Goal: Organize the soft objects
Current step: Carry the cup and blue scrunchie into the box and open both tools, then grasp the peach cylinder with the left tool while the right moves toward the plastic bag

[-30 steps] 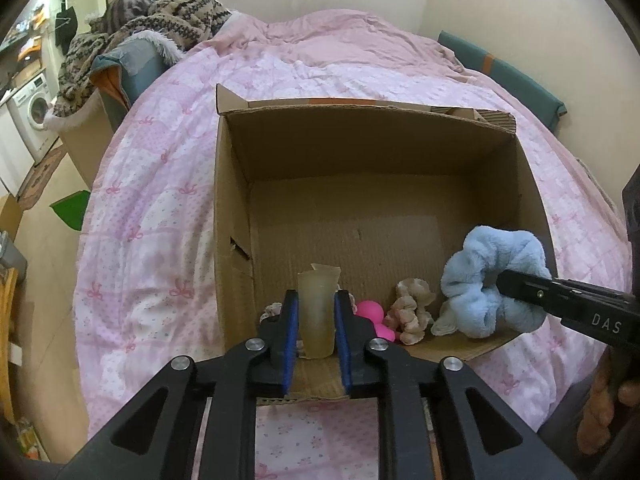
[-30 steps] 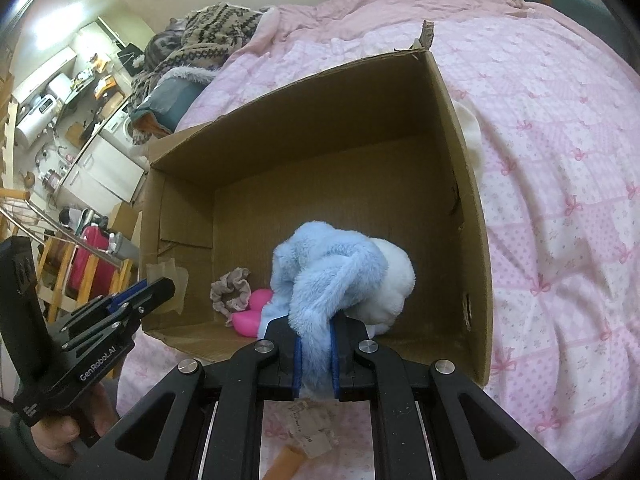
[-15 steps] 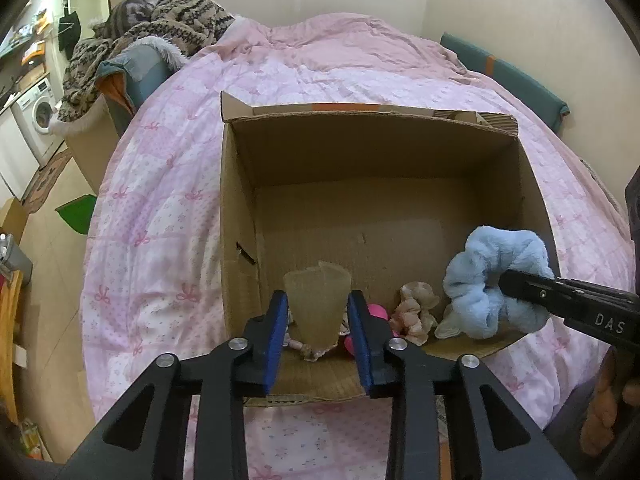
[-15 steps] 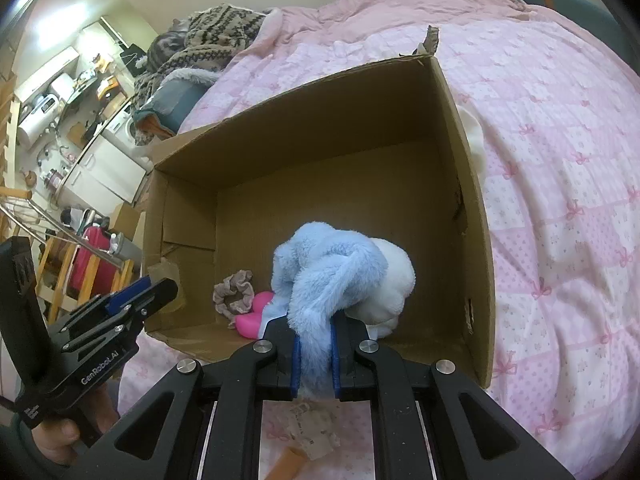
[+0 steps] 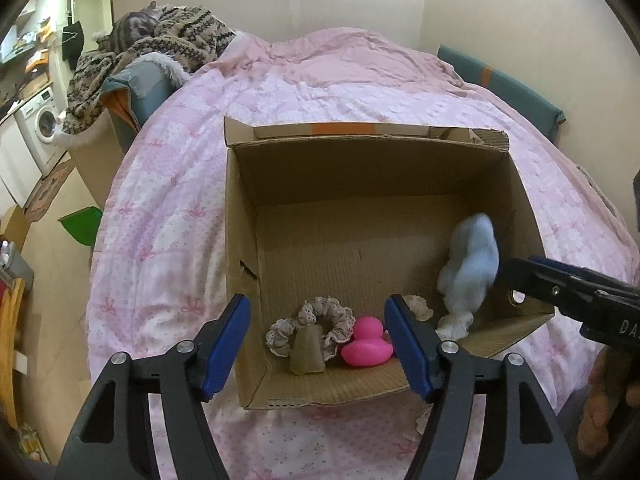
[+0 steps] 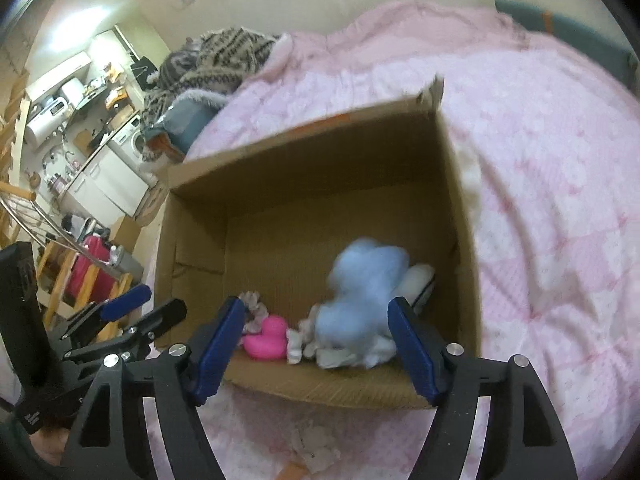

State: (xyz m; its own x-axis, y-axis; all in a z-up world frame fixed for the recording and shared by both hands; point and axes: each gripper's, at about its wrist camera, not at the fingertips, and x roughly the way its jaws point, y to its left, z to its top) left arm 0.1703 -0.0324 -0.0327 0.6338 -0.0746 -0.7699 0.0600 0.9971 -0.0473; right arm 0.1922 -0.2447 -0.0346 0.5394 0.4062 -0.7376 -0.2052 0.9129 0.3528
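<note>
An open cardboard box (image 5: 240,216) (image 6: 460,216) stands on the pink bed. My left gripper (image 5: 318,340) hangs over its near edge, jaws opening, nothing between the pads. Below it a tan soft piece (image 5: 307,350) rests on the box floor against a beige lace scrunchie (image 5: 324,318), beside a pink rubber duck (image 5: 366,344) (image 6: 269,338). My right gripper (image 6: 316,344) has its jaws opening too; the fluffy blue scrunchie (image 6: 364,284) (image 5: 474,268) is blurred and free of the pads, dropping into the box's right corner by a white soft item (image 6: 418,280).
The pink quilt (image 5: 180,184) surrounds the box. A patterned blanket heap (image 5: 160,44) lies at the bed's far left, with a washing machine (image 5: 42,120) and floor beyond. A teal cushion (image 5: 500,84) lines the right wall. Small pale scraps (image 6: 316,448) lie on the quilt in front of the box.
Both grippers opened. The tan piece left the left pads and dropped onto the box floor. The blue scrunchie left the right pads and is falling into the box.
</note>
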